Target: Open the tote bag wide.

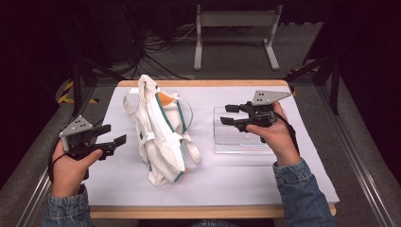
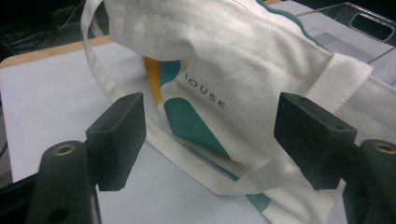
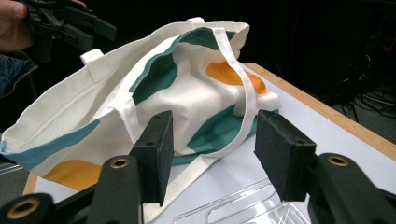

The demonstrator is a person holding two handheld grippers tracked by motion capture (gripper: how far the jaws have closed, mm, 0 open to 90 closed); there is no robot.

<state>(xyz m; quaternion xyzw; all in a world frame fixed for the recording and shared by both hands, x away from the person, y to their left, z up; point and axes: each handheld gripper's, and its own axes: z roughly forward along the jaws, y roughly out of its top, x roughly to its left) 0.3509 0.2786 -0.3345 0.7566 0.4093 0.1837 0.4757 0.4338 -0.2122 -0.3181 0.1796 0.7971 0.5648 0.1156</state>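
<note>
A white cloth tote bag (image 1: 161,137) with teal and orange patches lies crumpled at the middle of the table, its handles loose around it. My left gripper (image 1: 113,134) hovers open just left of the bag, jaws pointing at it. In the left gripper view the bag (image 2: 233,56) lies ahead beyond the left gripper (image 2: 210,135), apart from both pads. My right gripper (image 1: 227,114) stands open over a clear plastic tray (image 1: 236,142), facing the bag. The right gripper view shows the bag's open mouth (image 3: 187,102) beyond the empty right gripper (image 3: 217,154).
A white sheet (image 1: 118,179) covers the wooden tabletop. The clear tray (image 3: 243,210) sits right of the bag. Behind the table are a white metal stand (image 1: 236,19) and floor cables. The left gripper (image 3: 70,23) appears far off in the right gripper view.
</note>
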